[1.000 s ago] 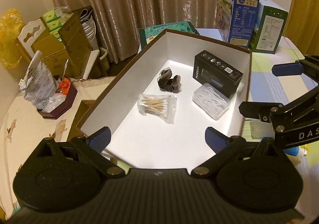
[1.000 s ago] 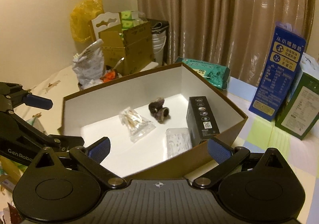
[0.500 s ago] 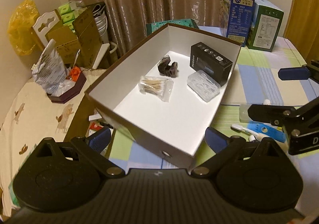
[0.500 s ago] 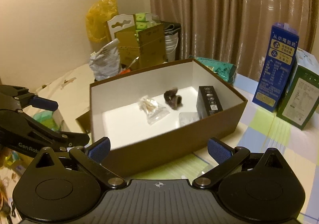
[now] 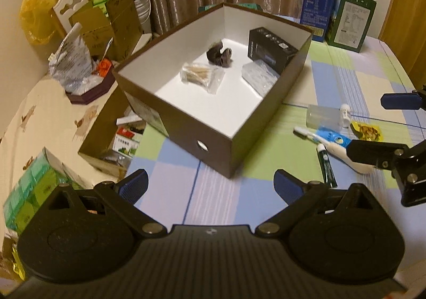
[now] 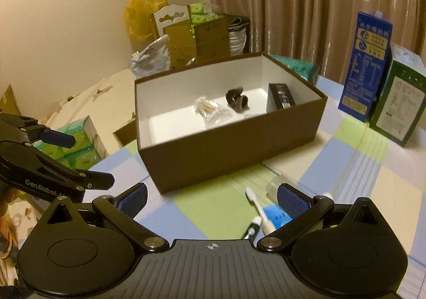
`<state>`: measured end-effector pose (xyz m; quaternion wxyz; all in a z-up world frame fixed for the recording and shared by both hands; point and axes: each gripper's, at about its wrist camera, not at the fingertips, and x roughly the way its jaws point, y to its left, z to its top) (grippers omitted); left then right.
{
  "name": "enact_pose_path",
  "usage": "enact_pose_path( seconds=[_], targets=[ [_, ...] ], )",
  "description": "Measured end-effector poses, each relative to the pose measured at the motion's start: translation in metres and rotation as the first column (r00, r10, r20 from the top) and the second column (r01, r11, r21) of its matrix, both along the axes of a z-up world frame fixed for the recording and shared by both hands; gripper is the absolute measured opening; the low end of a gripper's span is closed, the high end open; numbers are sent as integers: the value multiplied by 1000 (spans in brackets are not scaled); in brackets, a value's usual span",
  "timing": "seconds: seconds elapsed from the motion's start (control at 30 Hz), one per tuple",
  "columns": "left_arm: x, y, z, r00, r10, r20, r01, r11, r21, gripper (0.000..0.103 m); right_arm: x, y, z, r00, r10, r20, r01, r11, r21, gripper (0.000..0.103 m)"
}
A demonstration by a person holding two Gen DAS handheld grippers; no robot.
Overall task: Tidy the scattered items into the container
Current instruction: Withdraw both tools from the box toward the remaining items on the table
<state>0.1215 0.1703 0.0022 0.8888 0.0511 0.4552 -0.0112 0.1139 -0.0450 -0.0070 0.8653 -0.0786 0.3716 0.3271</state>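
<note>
Toothbrush (image 6: pixel 259 212) lies on the table (image 6: pixel 372 192) beside the box (image 6: pixel 239 150), directly ahead of the right gripper (image 6: pixel 211 199), head pointing away; right is nearer. Both grippers are wide open and empty, the left gripper (image 5: pixel 210 187) facing the box corner. Handle end hidden behind a finger; neighbouring small items indistinct.
</note>
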Motion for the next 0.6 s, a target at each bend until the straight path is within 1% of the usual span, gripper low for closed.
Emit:
enact_pose_path(
  seconds=[0.33, 0.6],
  targets=[
    [-20, -8, -10, 998, 49, -29, -49, 999, -4, 99, -17, -23, -18, 998, 19, -61, -21, 999, -30, 101],
    [-30, -20, -25, 996, 45, -76, -47, 999, -20, 99, -23, -42, -30, 995, -4, -104, -1, 999, -48, 101]
  ],
)
